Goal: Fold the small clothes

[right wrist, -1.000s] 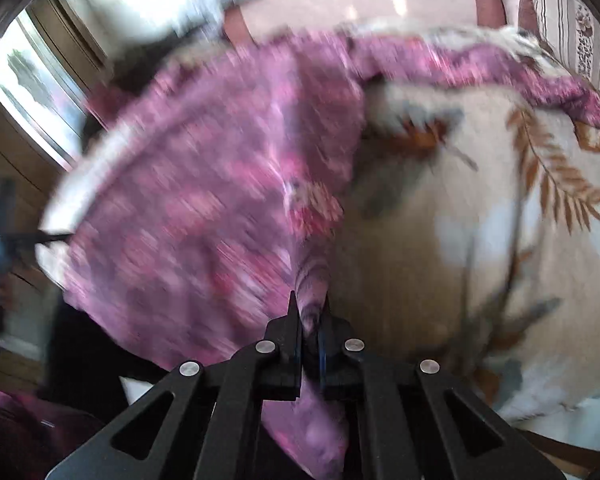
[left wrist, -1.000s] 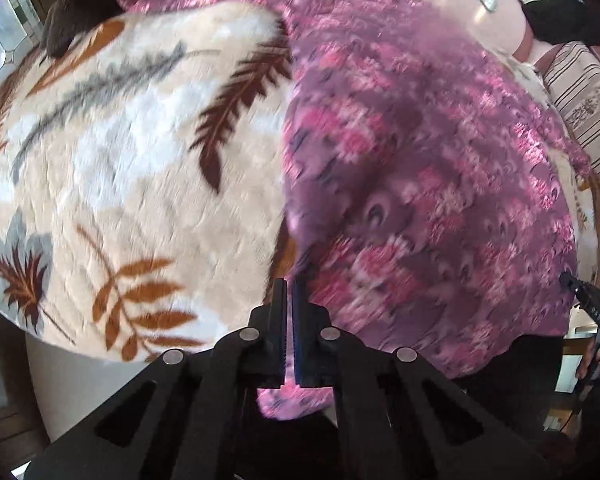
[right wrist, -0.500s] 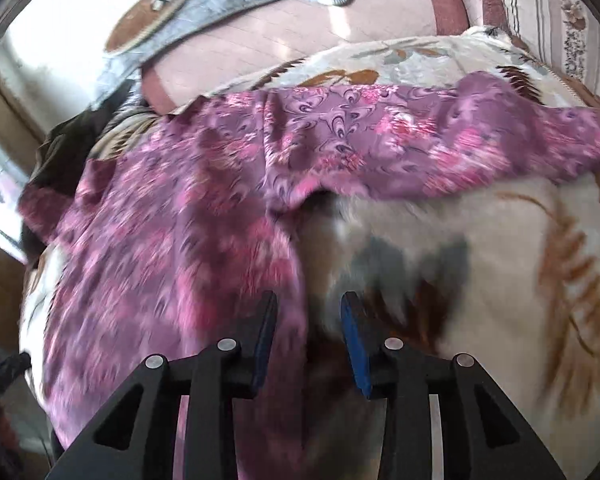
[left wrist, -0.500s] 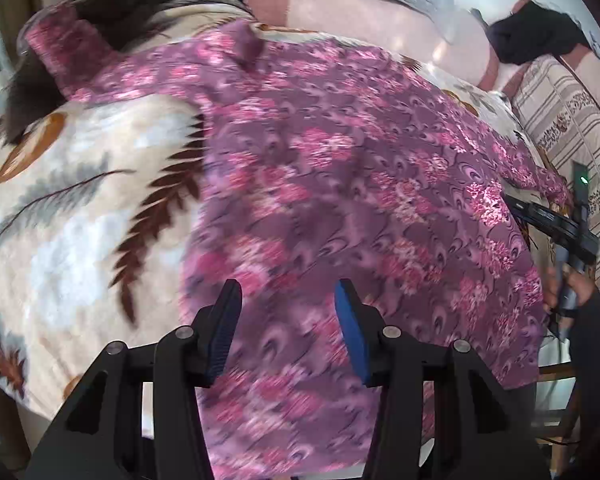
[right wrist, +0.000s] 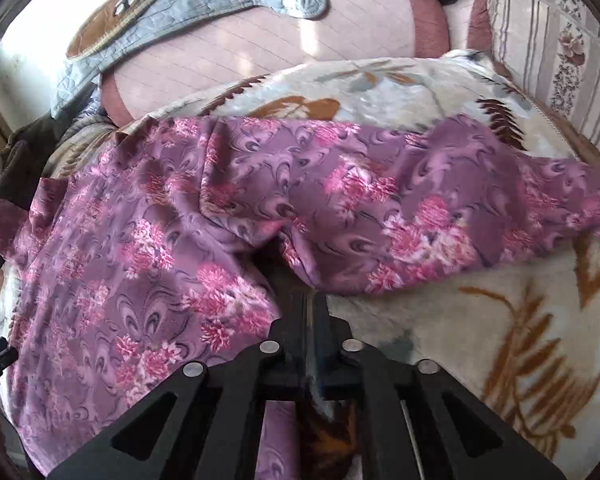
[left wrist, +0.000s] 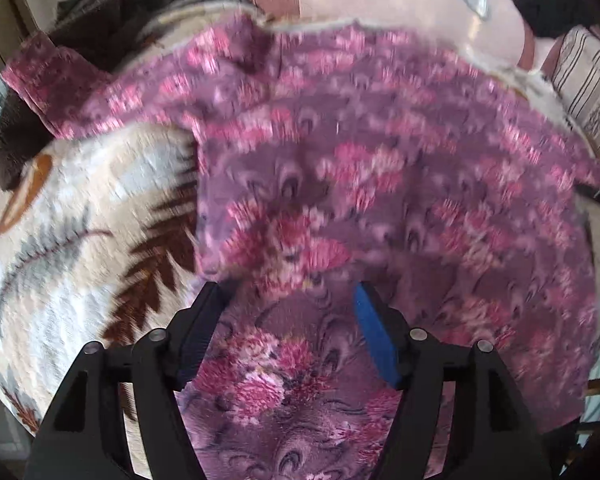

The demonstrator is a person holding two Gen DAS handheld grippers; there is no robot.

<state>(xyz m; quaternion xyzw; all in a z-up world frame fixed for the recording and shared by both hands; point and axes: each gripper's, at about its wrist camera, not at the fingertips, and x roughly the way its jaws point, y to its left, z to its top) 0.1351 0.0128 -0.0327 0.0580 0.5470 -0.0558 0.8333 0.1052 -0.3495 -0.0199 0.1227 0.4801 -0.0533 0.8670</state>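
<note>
A purple garment with pink flowers (left wrist: 372, 184) lies spread on a cream blanket with leaf print (left wrist: 72, 216). My left gripper (left wrist: 288, 304) is open, its fingers low over the garment's near part, nothing held. In the right wrist view the garment (right wrist: 148, 248) lies with one sleeve stretched to the right (right wrist: 480, 208). My right gripper (right wrist: 311, 300) has its jaws together just below the armpit fold between sleeve and body; I cannot see cloth between them.
A dark brown cloth (left wrist: 100, 24) lies at the blanket's far left. A pink cushion (right wrist: 260, 40) with a grey quilted cover (right wrist: 204, 4) stands behind. A striped cushion (right wrist: 552, 40) is at the right. The blanket's bare part (right wrist: 500, 340) lies right of my right gripper.
Both grippers let go of the garment and it settled on the blanket. My left gripper stayed open and dropped closer to the cloth. My right gripper opened, then closed its jaws at the armpit fold.
</note>
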